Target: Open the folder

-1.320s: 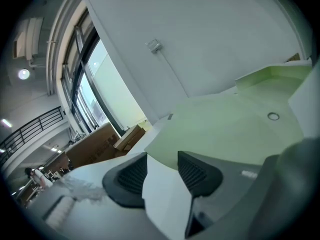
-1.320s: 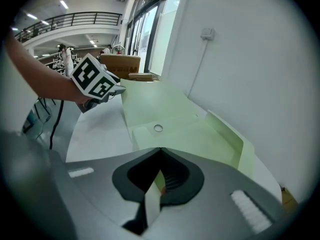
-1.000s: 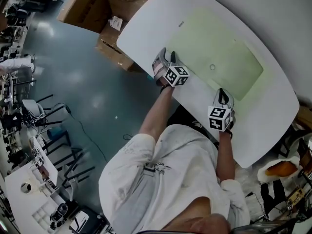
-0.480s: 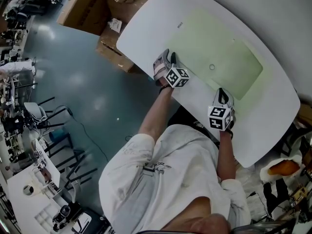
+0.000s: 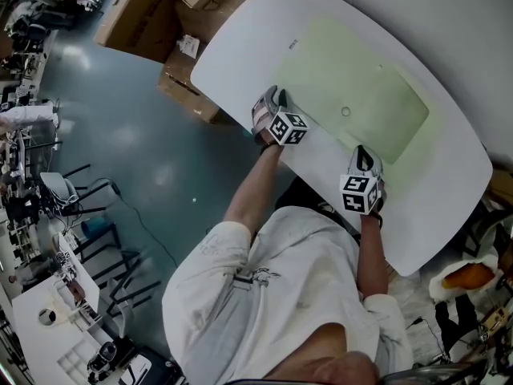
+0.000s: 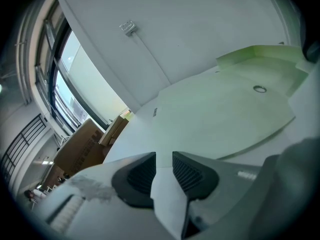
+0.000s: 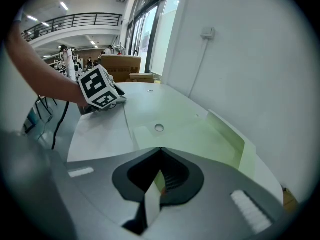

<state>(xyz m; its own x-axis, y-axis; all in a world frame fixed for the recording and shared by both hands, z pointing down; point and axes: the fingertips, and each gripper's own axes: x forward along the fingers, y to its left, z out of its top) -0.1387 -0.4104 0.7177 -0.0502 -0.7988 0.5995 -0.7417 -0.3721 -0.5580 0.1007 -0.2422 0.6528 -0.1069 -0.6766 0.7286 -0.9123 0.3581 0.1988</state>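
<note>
The folder (image 5: 353, 87) runs upper left to lower right just beyond both claws: the right gripper (image 5: 365, 159) pinches its near edge, while the left gripper (image 5: 274, 96), jaws just closing, is narrow and empty at its left corner.

Cardbd boxes (image 5: 144, 14) on teal floor (image 5: 136, 135) nr white table (image 5: 449, 191).

Pale green folder (image 5: 357, 87), white counter (image 5: 232, 58), grey left claw (image 6: 164, 159) and right claw (image 7: 161, 151), black ribbed pads (image 6: 137, 174), black-and-white square-patterned marker cubes (image 5: 288, 127), brown cardboard boxes (image 5: 136, 10), teal floor (image 5: 136, 143), white shirt (image 5: 272, 295).
</note>
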